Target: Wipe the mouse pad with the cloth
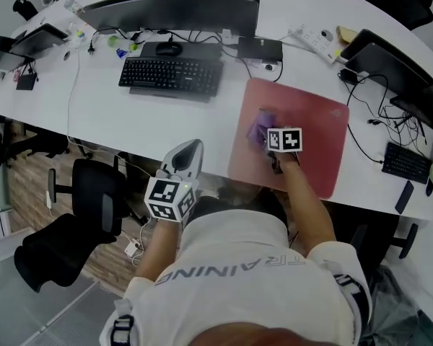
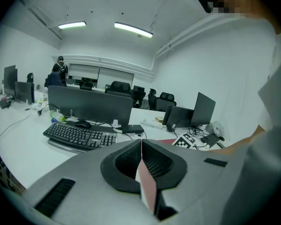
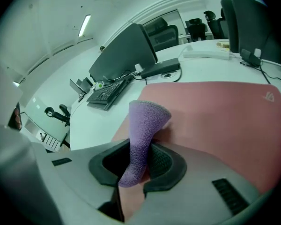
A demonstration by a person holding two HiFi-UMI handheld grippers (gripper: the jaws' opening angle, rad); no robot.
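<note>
While the right tongs (image 1: pixel 269 132) are clamped on a purple cloth (image 1: pixel 260 125), the wiping step looks to be under way: the cloth's bunched free end sits over the left-hand part of the red mouse pad (image 1: pixel 314 125), close to its left edge, though the right gripper view does not settle whether the fabric presses flat on the surface or only brushes it. The left tongs (image 1: pixel 188 152) are closed with nothing between them and hang off the near edge of the white desk (image 1: pixel 115 125), above the person's lap, taking no part. Most of the pad lies unwiped-looking to the right and towards the person, so my guess is that the next move calls for keeping the cloth pressed down and sweeping it across that open red area in steady strokes. Room is good on the pad itself, which is bare. To its left is open desk before the black keyboard (image 1: pixel 171 75). At the far edge a small black box (image 1: pixel 260 47) and its cable sit just beside the pad, and off the right edge trail loose black cables (image 1: pixel 375 125), so strokes that way want to stop at the border. The pad's near edge reaches the rim of the desk, where a pull too far would drag the cloth off
</note>
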